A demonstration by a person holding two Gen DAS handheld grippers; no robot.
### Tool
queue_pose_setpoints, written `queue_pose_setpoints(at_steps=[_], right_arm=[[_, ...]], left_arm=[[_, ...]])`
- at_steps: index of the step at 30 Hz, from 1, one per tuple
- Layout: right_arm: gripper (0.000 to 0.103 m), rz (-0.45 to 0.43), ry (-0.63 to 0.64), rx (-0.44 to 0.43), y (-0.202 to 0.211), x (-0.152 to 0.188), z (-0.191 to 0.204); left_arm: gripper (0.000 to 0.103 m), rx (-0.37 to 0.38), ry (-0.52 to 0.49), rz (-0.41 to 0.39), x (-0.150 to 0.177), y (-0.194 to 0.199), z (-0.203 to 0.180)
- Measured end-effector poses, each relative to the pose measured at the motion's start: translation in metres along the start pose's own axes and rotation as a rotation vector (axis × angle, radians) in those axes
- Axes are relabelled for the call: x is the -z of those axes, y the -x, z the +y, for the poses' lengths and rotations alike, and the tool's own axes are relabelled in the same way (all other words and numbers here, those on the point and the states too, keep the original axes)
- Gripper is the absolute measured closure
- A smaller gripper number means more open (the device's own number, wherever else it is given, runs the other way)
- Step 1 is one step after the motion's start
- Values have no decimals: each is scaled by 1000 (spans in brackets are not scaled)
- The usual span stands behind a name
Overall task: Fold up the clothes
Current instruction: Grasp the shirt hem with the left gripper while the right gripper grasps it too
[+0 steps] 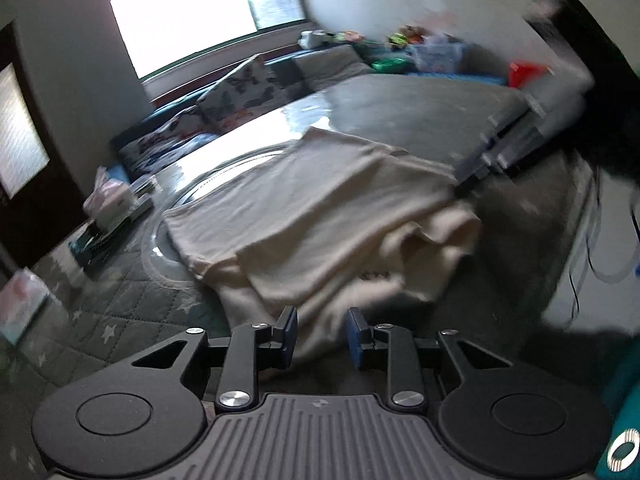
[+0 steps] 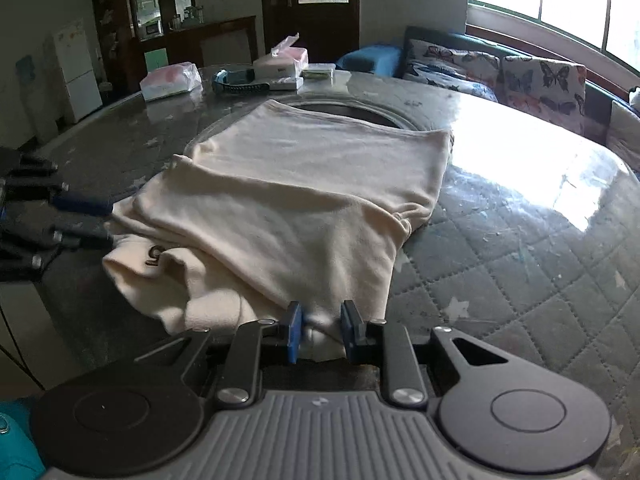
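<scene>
Looking along the left gripper (image 1: 322, 334): jaws parted, nothing pinched between the blue pads (image 1: 355, 338), with the near hem of the cream garment (image 1: 320, 208) just ahead of the tips. Spread forward across the worktop (image 1: 400, 108), folded over itself, a bunched sleeve lying ahead to the right. Blurred dark shape of the other tool at far right. Ahead left, tissue packs (image 1: 108, 196) beside the cloth; beyond, a butterfly-print sofa (image 1: 236, 96) under a bright window (image 1: 192, 16).

Looking along the right gripper (image 2: 320, 330): jaws apart yet straddling a fold of the garment's (image 2: 304, 184) near edge; whether truly pinched, cannot tell. Garment stretching straight ahead, upper layer folded across, a sleeve with dark lettering to the left. Left gripper's (image 2: 86, 220) blue-tipped fingers at the cloth's left edge, spread, just beside the fabric. Far ahead, tissue packs (image 2: 172, 80) on the quilted worktop (image 2: 520, 280).
</scene>
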State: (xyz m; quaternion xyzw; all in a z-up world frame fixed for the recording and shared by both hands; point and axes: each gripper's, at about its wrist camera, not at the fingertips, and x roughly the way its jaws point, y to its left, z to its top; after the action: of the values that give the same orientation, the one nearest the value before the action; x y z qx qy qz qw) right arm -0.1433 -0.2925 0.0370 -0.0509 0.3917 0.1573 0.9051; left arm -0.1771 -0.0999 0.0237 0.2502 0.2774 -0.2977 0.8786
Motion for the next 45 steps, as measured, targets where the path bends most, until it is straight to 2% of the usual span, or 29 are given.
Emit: queue_pose_setpoints(at_steps=[2,4,5,7,12,13,15,17,18,22,25,29,30,31,34,36,39,45], right_arm=[[82,-7,13,1,5,-1,2],[79,-8,34,3,10,-1,5],[76,-6,45,3,11,-1,7],[63,-3,72,6,14,-1,10],[61,4,143,8,19,3,19],[58,5,159,8,20,4,21],[54,3,208,2,21,6,28],[51,0,257,-3,22,9,34],[46,-1,281,-6,22,10,37],[41,-21,382,-10,19,13,51],[41,-57,403,-11,9,7,56],[50,-75,373,-49,-6,-6,54],[57,-69,355,-68,-10,-10,52],[69,-57,337,-83,-14,-12,50],[82,-40,272,-116,-19,-21,42],[86,-45,228,-128,-17,-26,36],[88,-62,176,-152,-13,-34,28],[89,-87,162,-144,-10,-43,27]], left_arm=[[73,0,-57,1,4,0,-9],[68,-2,-97,-7,4,-3,-16],[64,-4,-110,-14,4,-5,-18],[59,-5,-127,-28,4,-8,-22],[59,-9,-171,-69,0,-17,-30],[61,-8,-179,-76,0,-18,-31],[88,-5,-174,-90,-2,-19,-31],[91,4,-136,-100,-5,-18,-26],[93,7,-106,-112,-8,-16,-21],[94,20,21,-127,-22,-16,3],[94,40,74,-130,-31,-20,16],[94,47,94,-124,-37,-28,22],[93,47,97,-119,-36,-28,23],[92,47,100,-113,-35,-29,24],[84,42,91,-104,-27,-27,22],[75,22,69,-103,-19,-23,19],[75,-8,33,-75,-7,-22,14],[75,-81,-48,-57,9,-26,7]])
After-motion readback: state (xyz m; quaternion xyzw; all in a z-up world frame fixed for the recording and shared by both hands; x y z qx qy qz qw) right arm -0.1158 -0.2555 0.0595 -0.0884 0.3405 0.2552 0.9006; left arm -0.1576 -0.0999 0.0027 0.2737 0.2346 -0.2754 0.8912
